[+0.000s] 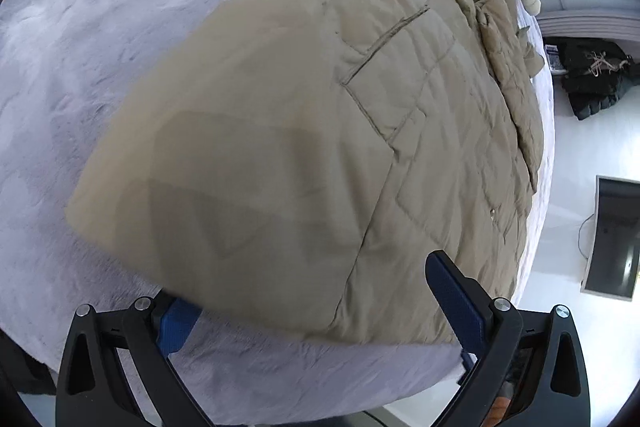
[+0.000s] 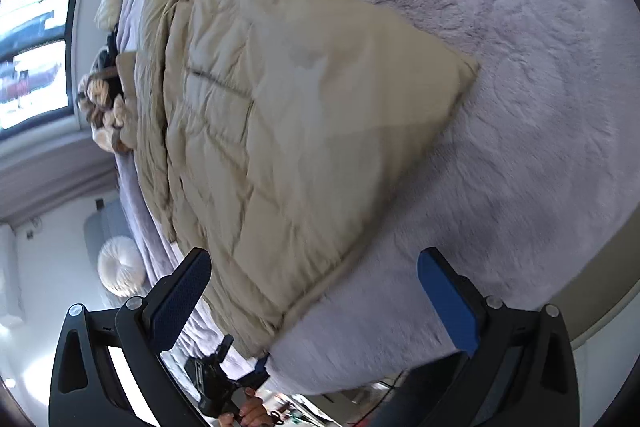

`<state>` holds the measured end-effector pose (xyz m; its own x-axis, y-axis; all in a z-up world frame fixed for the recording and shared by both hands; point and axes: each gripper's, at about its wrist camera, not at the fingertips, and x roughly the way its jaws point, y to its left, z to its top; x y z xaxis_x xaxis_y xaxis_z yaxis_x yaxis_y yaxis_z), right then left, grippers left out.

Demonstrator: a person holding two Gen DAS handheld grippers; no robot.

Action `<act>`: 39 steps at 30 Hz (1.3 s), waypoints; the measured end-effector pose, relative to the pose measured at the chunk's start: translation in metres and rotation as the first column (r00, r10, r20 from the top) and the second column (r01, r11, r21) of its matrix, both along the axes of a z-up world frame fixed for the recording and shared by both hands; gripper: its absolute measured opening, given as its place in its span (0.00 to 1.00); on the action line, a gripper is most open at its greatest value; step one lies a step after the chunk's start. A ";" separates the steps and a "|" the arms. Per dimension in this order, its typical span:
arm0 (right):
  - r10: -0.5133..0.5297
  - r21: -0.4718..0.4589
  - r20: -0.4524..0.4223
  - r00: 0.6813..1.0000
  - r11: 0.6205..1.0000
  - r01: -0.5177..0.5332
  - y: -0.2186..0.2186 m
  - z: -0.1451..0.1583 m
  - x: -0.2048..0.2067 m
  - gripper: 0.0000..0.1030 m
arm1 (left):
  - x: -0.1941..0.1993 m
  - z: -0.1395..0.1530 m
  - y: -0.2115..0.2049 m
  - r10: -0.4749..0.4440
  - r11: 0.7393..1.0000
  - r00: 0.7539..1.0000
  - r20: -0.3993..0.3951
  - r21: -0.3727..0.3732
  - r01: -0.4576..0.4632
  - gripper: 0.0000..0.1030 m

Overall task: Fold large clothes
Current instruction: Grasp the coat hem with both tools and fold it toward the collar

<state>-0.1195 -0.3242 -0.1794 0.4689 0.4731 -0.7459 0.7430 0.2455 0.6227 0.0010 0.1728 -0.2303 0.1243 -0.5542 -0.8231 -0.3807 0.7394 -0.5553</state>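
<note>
A large beige quilted coat (image 1: 320,131) lies spread on a pale lilac fluffy bed cover (image 1: 100,7); it also shows in the right wrist view (image 2: 288,131). My left gripper (image 1: 316,303) is open, its fingers on either side of the coat's near hem, the left pad partly under the blurred fabric. My right gripper (image 2: 316,291) is open above the coat's near corner and holds nothing. The left gripper (image 2: 240,379) also shows low in the right wrist view at the coat's corner, held by a hand.
Knitted brown and cream items (image 2: 100,103) lie at the coat's far end by a window (image 2: 36,47). A dark garment heap (image 1: 596,79) and a monitor (image 1: 612,239) are on the white floor. A round white cushion (image 2: 120,267) lies beside the bed.
</note>
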 end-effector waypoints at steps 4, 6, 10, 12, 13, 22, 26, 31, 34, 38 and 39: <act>-0.091 0.029 0.011 0.996 0.995 0.091 -0.004 -0.020 0.008 1.00 | 0.011 -0.007 -0.009 -0.023 0.999 1.000 -0.014 0.021 0.024 0.99; -0.119 0.041 0.033 0.992 0.992 0.117 -0.005 -0.025 0.013 1.00 | 0.013 -0.005 -0.014 -0.063 0.997 0.998 -0.010 0.051 0.063 0.99; -0.130 0.066 0.051 0.990 0.990 0.127 -0.007 -0.029 0.016 1.00 | 0.016 0.004 -0.020 -0.104 0.994 0.994 0.032 0.026 0.103 0.39; -0.136 0.097 0.056 0.989 0.987 0.131 -0.009 -0.029 0.017 0.84 | 0.018 0.009 -0.017 -0.079 0.997 0.996 0.043 -0.020 0.080 0.19; -0.146 0.115 0.053 0.988 0.984 0.139 -0.011 -0.030 0.016 0.73 | 0.020 0.014 -0.015 -0.066 0.997 0.996 0.055 -0.032 0.068 0.15; -0.021 0.151 0.138 0.990 0.989 0.000 -0.023 -0.001 0.054 0.10 | 0.045 0.088 -0.008 -0.045 0.995 0.980 0.194 -0.073 0.061 0.14; 0.048 0.143 0.223 0.974 0.986 -0.081 -0.037 0.032 0.088 0.10 | 0.082 0.130 -0.017 -0.040 0.997 0.963 0.265 -0.049 0.055 0.13; 0.181 0.061 0.284 0.942 0.977 -0.206 -0.047 0.069 0.147 0.10 | 0.131 0.176 -0.024 -0.023 0.999 0.920 0.390 -0.023 0.034 0.14; 0.245 -0.004 0.318 0.916 0.966 -0.257 -0.054 0.089 0.189 0.10 | 0.164 0.188 -0.025 -0.020 1.000 0.906 0.422 -0.010 0.027 0.14; 0.308 -0.072 0.364 0.879 0.950 -0.303 -0.057 0.112 0.254 0.09 | 0.220 0.179 -0.028 -0.030 1.000 0.906 0.422 0.012 0.027 0.14; 0.325 -0.095 0.363 0.873 0.945 -0.312 -0.056 0.116 0.266 0.09 | 0.232 0.174 -0.029 -0.030 1.000 0.908 0.418 0.011 0.028 0.14</act>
<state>0.1466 -0.3799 -0.0637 0.5407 0.6226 -0.5658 0.3392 0.4541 0.8239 0.2332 0.1442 -0.0562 0.4410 -0.5592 -0.7020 -0.0928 0.7496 -0.6554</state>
